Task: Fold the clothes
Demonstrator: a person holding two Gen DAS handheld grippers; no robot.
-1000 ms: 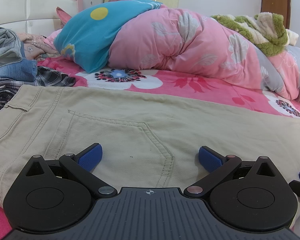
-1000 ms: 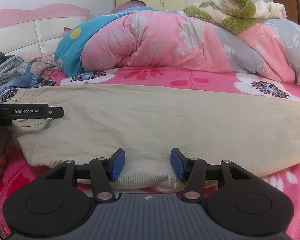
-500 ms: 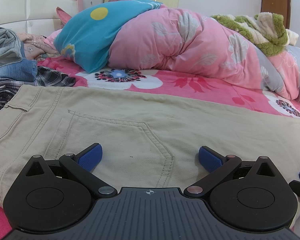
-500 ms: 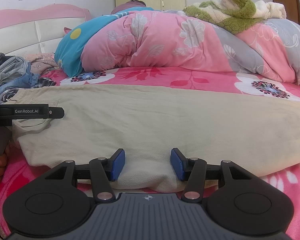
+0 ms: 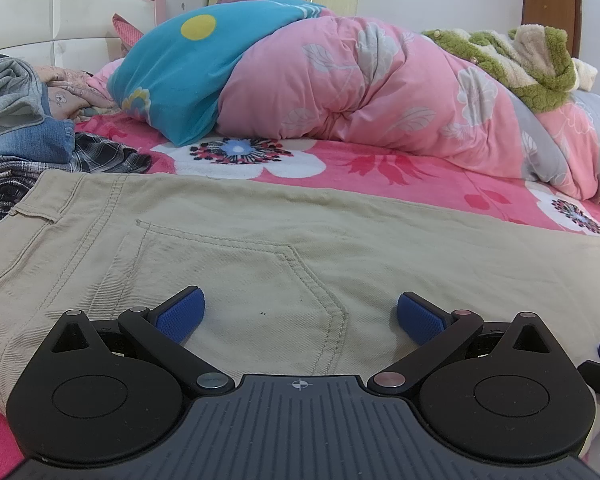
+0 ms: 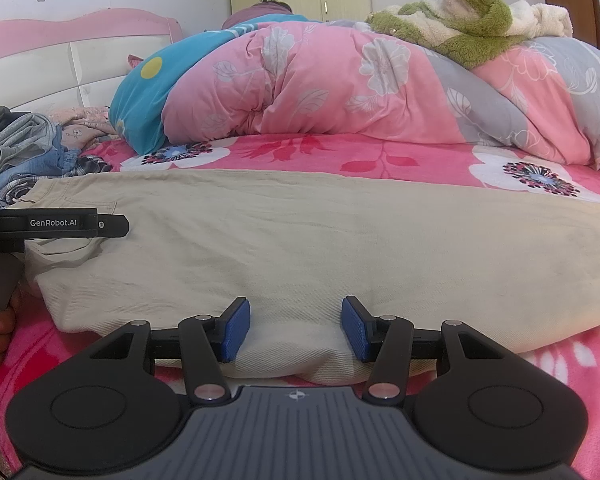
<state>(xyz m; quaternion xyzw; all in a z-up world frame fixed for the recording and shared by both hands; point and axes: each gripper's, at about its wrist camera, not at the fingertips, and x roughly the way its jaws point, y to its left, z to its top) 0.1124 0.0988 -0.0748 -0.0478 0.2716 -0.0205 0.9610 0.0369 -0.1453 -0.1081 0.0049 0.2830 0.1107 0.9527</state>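
Nothing had shifted since a second earlier: the khaki trousers (image 5: 260, 236) lay flat on the pink floral bedspread (image 6: 380, 152), ahead of both sets of fingers. Beyond them sat a rolled pink quilt (image 5: 360, 84), a pile of clothes (image 5: 16, 120) to the left and the headboard (image 6: 60, 64). The left gripper (image 5: 300, 312) hovered wide open over the back pocket; the right gripper (image 6: 296, 328) stood narrower, straddling the near fabric edge, unclamped.
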